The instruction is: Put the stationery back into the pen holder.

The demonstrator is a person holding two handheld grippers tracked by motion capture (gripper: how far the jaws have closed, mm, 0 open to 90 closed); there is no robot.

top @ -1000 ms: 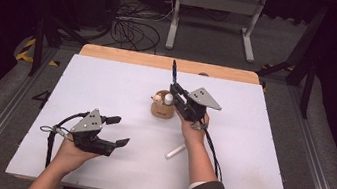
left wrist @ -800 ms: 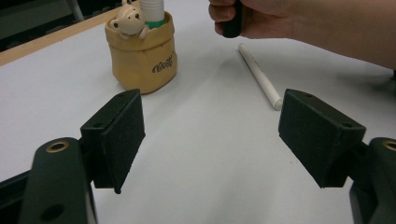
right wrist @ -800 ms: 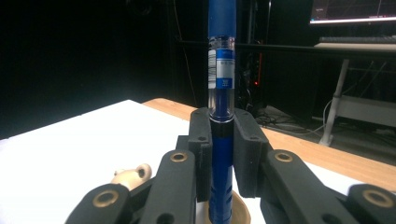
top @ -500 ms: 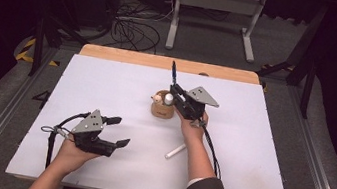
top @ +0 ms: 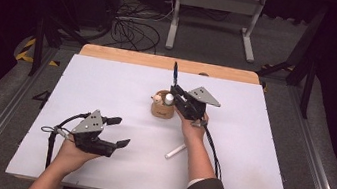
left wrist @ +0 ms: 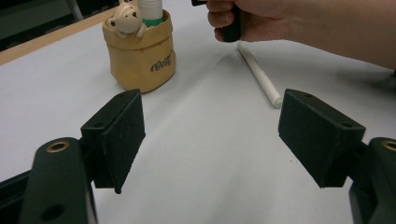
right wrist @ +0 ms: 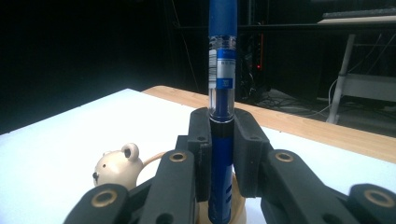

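the risk right here is the tall blue marker with a clear barrel [right wrist: 220, 88] missing the mouth of the small tan pouch-shaped pen holder with a little bear figure on its rim [top: 161, 105]: it stands upright in the right gripper [right wrist: 220, 154], fingers pinching its lower barrel, and its tip looks to sit just over or at the holder's opening, where a white-capped marker [left wrist: 150, 10] already takes up room. if the tip catches the rim or that marker, the light holder could tip or skid on the white table [top: 107, 85]. the right hand [top: 192, 128] reaches forward beside the holder, gripper level, pen pointing up. the left gripper [top: 111, 131] rests low on the near left of the table, fingers spread and empty, aimed toward the holder. a white pen [top: 175, 151] lies flat near the right forearm.
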